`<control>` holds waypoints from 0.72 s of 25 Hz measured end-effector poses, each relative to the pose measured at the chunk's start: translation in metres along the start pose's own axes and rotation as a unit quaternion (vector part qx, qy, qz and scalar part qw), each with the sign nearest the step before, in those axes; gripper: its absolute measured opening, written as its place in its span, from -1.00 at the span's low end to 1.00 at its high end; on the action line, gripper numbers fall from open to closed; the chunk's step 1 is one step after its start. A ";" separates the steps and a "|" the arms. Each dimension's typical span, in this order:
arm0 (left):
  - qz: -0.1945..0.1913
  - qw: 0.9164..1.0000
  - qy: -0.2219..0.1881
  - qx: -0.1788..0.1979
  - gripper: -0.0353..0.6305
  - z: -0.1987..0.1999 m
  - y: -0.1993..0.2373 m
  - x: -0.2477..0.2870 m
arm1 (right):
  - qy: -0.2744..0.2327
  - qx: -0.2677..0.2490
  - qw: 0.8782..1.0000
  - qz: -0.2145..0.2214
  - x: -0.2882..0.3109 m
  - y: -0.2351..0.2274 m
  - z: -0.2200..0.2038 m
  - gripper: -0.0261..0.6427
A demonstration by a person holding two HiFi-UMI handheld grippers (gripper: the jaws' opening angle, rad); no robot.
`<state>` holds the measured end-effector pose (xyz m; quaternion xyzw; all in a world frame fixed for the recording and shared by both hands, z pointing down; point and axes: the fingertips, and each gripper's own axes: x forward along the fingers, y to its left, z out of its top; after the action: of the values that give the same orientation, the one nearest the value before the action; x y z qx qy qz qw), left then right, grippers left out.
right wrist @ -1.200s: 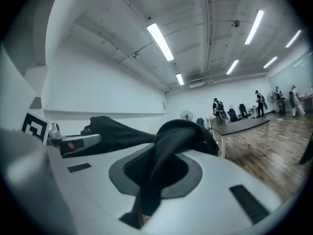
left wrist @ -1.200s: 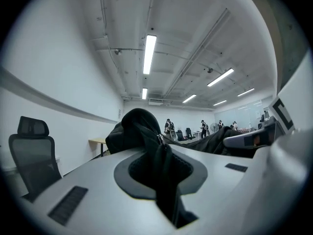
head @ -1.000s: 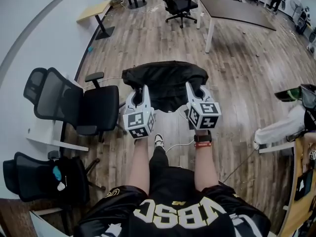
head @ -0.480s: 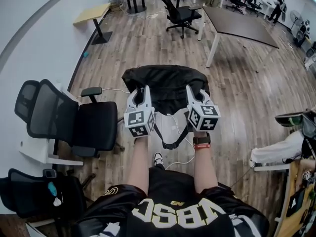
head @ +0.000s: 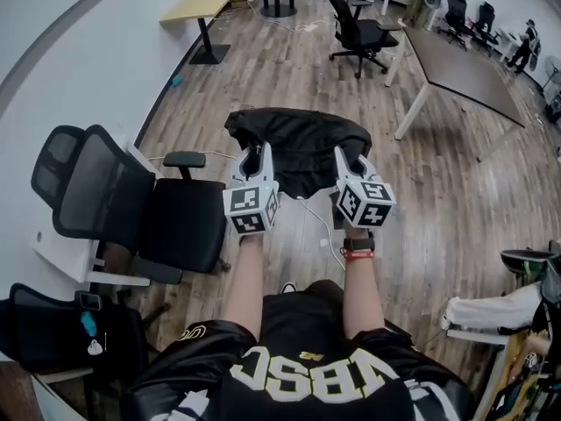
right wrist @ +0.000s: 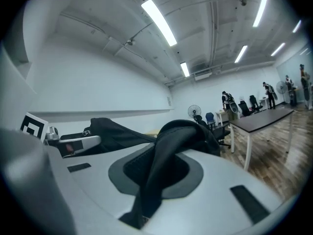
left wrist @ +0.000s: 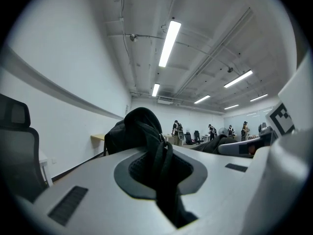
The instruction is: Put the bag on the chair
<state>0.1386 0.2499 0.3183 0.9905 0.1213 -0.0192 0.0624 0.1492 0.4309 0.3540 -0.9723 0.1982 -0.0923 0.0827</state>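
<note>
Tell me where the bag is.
In the head view's centre, the bag hangs between the left claw and right claw, right of the black chair.

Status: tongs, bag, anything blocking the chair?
Left tongs shut on bag. Right tongs shut on it too. Bag hangs between them. Chair at left, unoccupied, nothing between.

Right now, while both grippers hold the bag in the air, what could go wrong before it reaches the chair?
1. The left gripper and right gripper each pinch only a thin fold of the bag; it might slip out.
2. The armrest of the chair points towards the bag; the hanging bag could catch on it.
3. A white cable lies on the floor below the grippers; the person could trip.
</note>
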 end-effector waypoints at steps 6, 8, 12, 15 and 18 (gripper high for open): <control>0.063 0.998 -0.004 -0.010 -0.75 0.004 0.076 -0.002 | 0.015 -0.016 0.998 0.064 0.063 0.054 0.007 -0.79; 0.091 0.996 -0.007 -0.012 -0.75 0.005 0.103 -0.009 | 0.022 -0.021 0.995 0.092 0.085 0.077 0.004 -0.79; 0.166 0.986 -0.016 -0.011 -0.75 0.001 0.165 -0.026 | 0.042 -0.035 0.984 0.169 0.144 0.132 -0.007 -0.78; 0.229 0.973 -0.015 -0.019 -0.75 -0.006 0.221 -0.041 | 0.065 -0.038 0.971 0.227 0.187 0.179 -0.023 -0.78; 0.297 0.954 -0.017 -0.023 -0.75 -0.007 0.274 -0.058 | 0.097 -0.049 0.951 0.290 0.228 0.234 -0.040 -0.78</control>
<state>0.1490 -0.0269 0.3610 0.9796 -0.1792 -0.0136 0.0903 0.2607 0.1219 0.3802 -0.8623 0.4827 -0.1480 0.0384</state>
